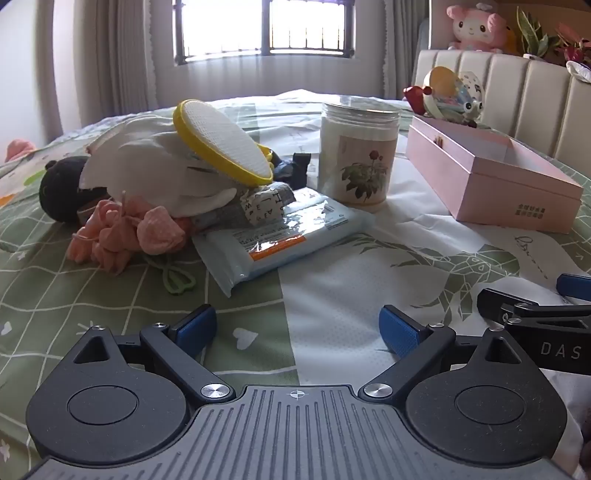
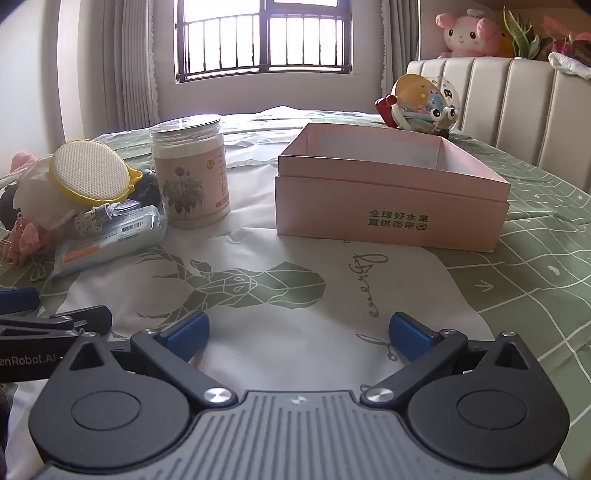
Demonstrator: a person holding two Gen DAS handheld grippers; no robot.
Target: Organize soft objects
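Observation:
A pile of soft things lies on the bed: a black plush [image 1: 61, 188], white cloth [image 1: 147, 162], a yellow-rimmed mesh pad [image 1: 221, 142], pink knitted pieces [image 1: 122, 232], a rolled printed cloth [image 1: 258, 206] and a blue wipes pack [image 1: 280, 236]. An open, empty pink box [image 2: 391, 199] stands to the right. My left gripper [image 1: 297, 330] is open and empty, near the front of the pile. My right gripper [image 2: 297, 332] is open and empty, in front of the box.
A clear jar with a flower label [image 1: 356, 155] stands between the pile and the box [image 1: 491, 173]. A round toy [image 2: 421, 103] sits behind the box by the padded headboard [image 2: 517, 110]. A pink plush [image 2: 469, 35] sits on top of it.

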